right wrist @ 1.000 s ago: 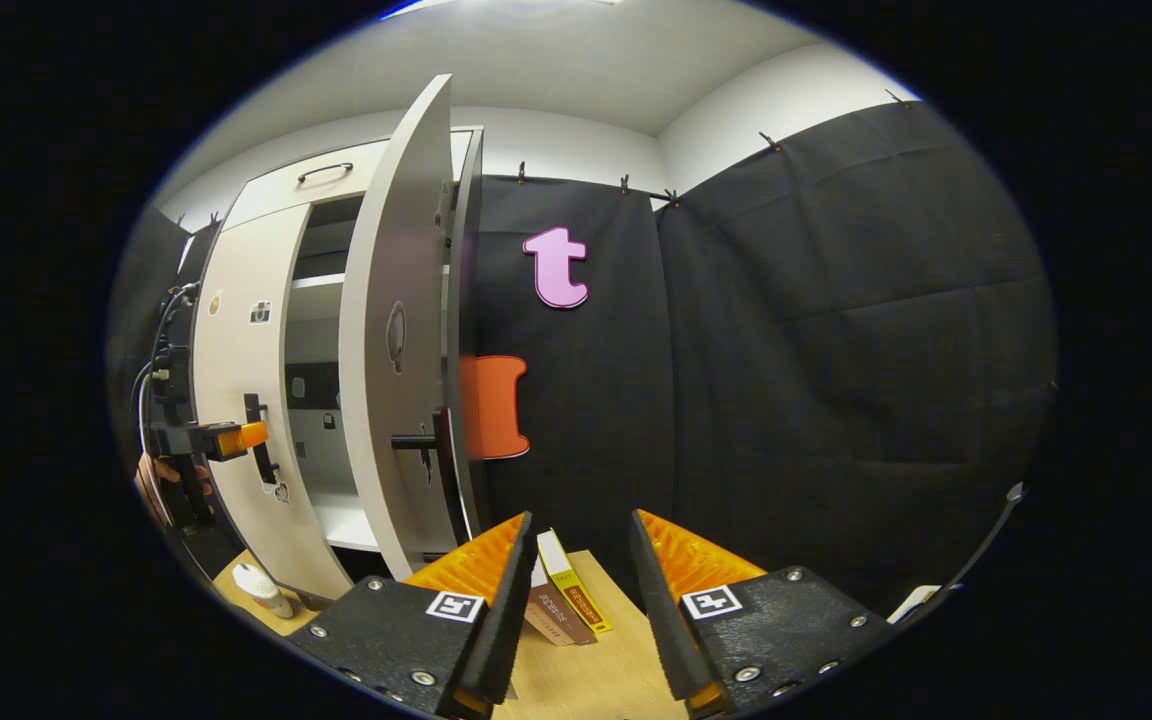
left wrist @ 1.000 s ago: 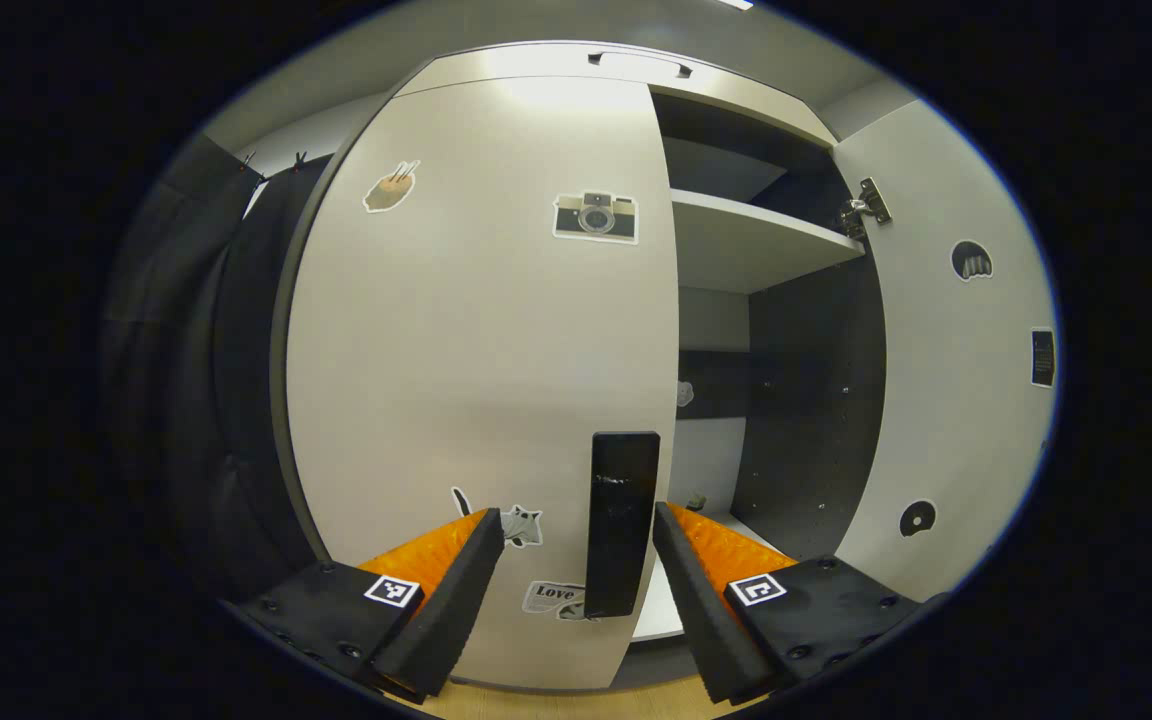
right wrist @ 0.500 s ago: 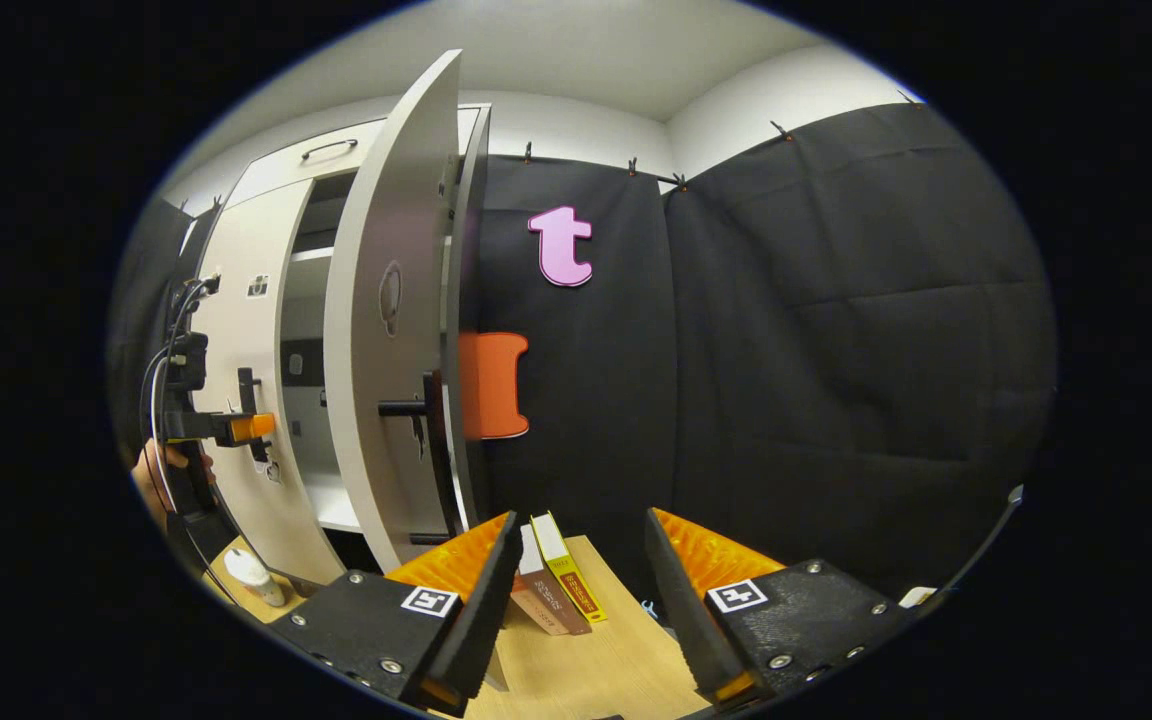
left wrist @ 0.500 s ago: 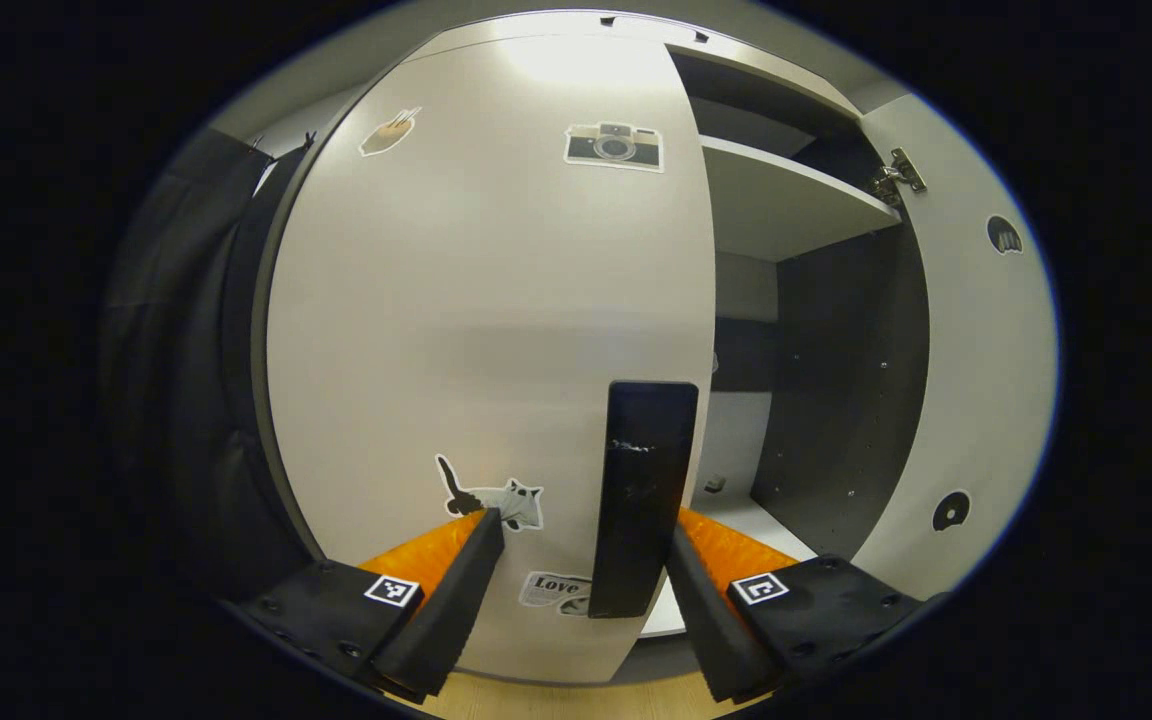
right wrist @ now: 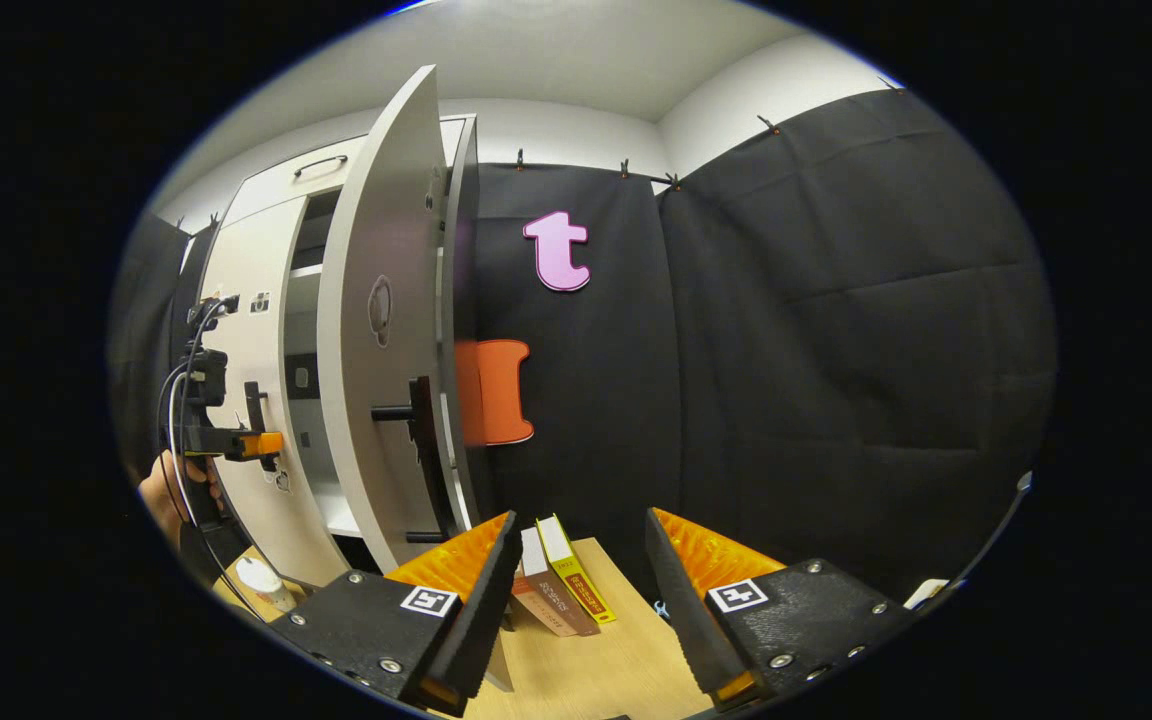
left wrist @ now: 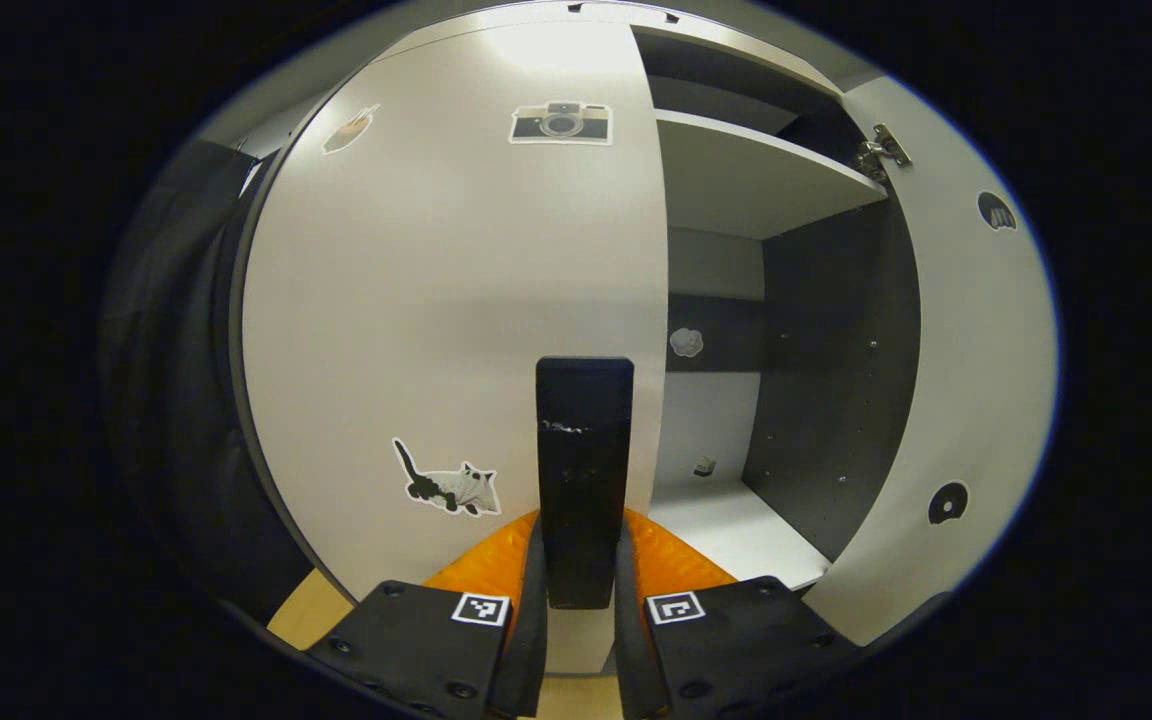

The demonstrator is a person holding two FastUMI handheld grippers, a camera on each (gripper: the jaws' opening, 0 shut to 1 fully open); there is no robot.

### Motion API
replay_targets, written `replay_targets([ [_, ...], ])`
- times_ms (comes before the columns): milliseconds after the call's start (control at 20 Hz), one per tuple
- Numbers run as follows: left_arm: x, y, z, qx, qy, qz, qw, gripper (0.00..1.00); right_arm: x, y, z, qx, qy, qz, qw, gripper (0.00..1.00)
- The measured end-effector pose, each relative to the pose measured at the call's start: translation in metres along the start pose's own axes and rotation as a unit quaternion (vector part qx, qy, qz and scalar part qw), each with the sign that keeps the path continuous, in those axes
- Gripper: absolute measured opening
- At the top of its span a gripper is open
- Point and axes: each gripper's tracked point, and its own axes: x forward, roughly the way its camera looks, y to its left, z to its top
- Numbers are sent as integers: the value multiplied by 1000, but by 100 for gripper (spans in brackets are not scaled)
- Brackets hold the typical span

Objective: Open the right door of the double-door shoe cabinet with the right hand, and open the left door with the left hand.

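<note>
— Where is the handle (left wrist: 584, 480) now?

— Right between my left gripper (left wrist: 576, 570) fingers — it stands straight up and down, and both fingers squeeze its low end. The left door (left wrist: 456, 320) behind it looks shut.

— And your other hand?

— My right gripper (right wrist: 576, 570) is spread wide with nothing in it, well away from the handle. The right door (right wrist: 381, 330) already hangs open.

— So what next?

— I think I pull the handle straight back toward me, and the left door should swing out.
</note>
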Motion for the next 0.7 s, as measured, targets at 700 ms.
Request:
replay_targets([
  [700,-9,8,-3,-1,7,18,1000,23,4,5,-7,-14,9,25,1000,78],
])
